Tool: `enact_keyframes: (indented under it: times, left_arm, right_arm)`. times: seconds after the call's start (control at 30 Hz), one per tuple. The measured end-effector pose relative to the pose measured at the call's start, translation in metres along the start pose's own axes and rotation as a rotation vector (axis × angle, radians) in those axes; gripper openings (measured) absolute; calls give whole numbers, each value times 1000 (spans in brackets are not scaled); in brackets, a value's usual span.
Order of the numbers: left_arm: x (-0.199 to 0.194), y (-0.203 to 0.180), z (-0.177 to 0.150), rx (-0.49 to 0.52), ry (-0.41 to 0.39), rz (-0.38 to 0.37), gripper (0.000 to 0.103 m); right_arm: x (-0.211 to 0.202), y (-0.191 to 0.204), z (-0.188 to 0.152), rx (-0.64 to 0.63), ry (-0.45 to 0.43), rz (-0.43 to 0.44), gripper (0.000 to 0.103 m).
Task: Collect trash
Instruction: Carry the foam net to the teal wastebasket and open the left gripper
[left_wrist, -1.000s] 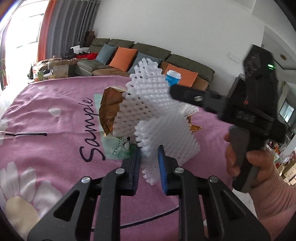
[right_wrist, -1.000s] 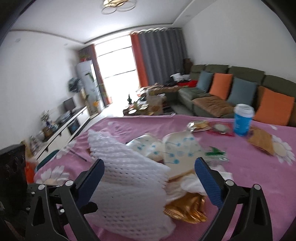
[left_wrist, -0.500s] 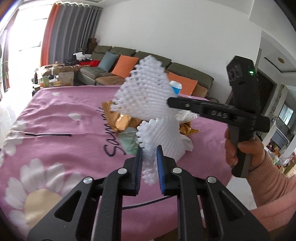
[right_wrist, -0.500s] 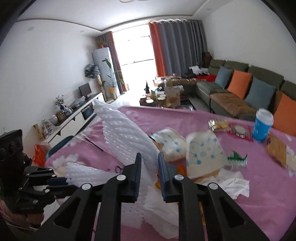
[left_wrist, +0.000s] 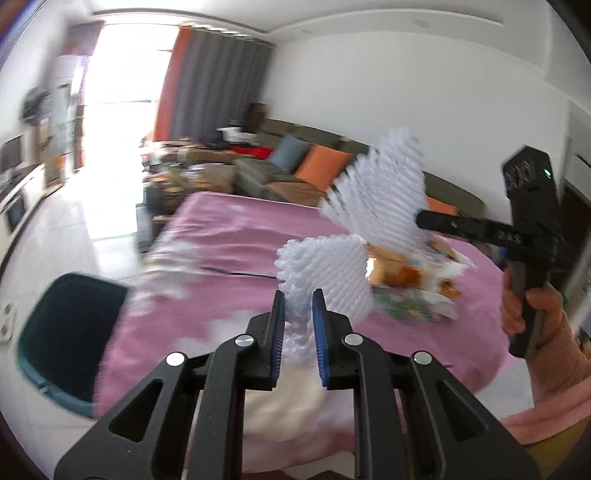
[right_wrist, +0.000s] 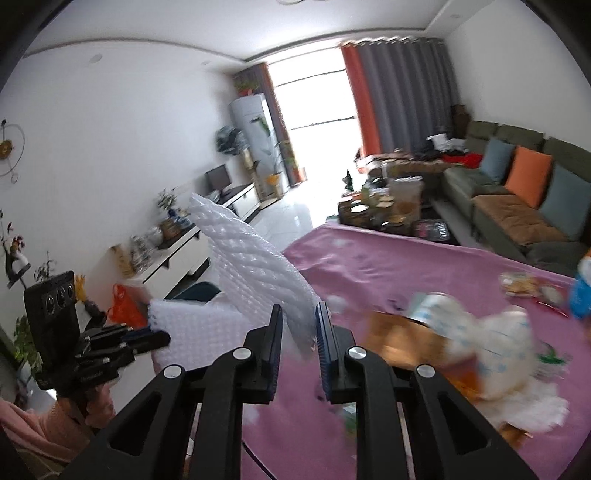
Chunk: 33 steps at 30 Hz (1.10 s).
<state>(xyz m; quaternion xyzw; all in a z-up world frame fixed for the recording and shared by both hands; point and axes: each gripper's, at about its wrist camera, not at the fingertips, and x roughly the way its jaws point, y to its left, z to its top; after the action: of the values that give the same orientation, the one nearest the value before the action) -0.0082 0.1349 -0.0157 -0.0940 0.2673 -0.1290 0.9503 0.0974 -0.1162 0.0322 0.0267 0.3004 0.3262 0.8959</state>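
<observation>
Swung away from the pink-clothed table (left_wrist: 229, 236) toward the teal bin (left_wrist: 70, 332) on the floor, both grippers pinch white foam nets, left gripper (left_wrist: 298, 325) one (left_wrist: 325, 273), right gripper (right_wrist: 298, 347) another (right_wrist: 258, 266), best released only once squarely over it.

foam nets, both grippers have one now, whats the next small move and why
Probably carry both over the teal bin left of the table. The left gripper is shut on one foam net, the right gripper on the other foam net; both are lifted.
</observation>
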Motion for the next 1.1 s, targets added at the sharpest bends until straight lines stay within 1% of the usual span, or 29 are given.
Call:
enact_keyframes:
  times: [0.03,0.1,0.23,0.4,0.47,0.53,0.6,0.7,0.83,1.1]
  left_arm:
    - [-7,16,1,-28,-8,40,15]
    - [-19,42,-3,-75,-22,103,15]
    - [-39,94,-4,-161,-37,229,15]
    - [-48,146,-12,-228,-34,334,15]
    - [-51,159,-14,-244,-26,375,15]
    - [-51,174,-17,-260,-16,404,15]
    - [-54,186,-20,-276,-3,425,15]
    - [-48,202,-25,-297,31,474,15]
    - [-36,211,-29,-323,61,497,16]
    - [5,218,-33,-348,137,524,16]
  right_arm:
    - [8,6,3,-5,10,12,17]
    - [35,21,11,-18,40,66,17]
    - [82,53,26,-64,90,118,17]
    - [131,90,41,-104,144,167,17]
    - [148,101,45,-115,161,183,17]
    - [167,112,50,-122,183,198,17]
    - [183,127,49,-141,200,197,17]
    - [209,142,48,-147,248,197,17]
    - [246,155,43,-151,325,184,17]
    - [298,172,26,-176,451,131,22]
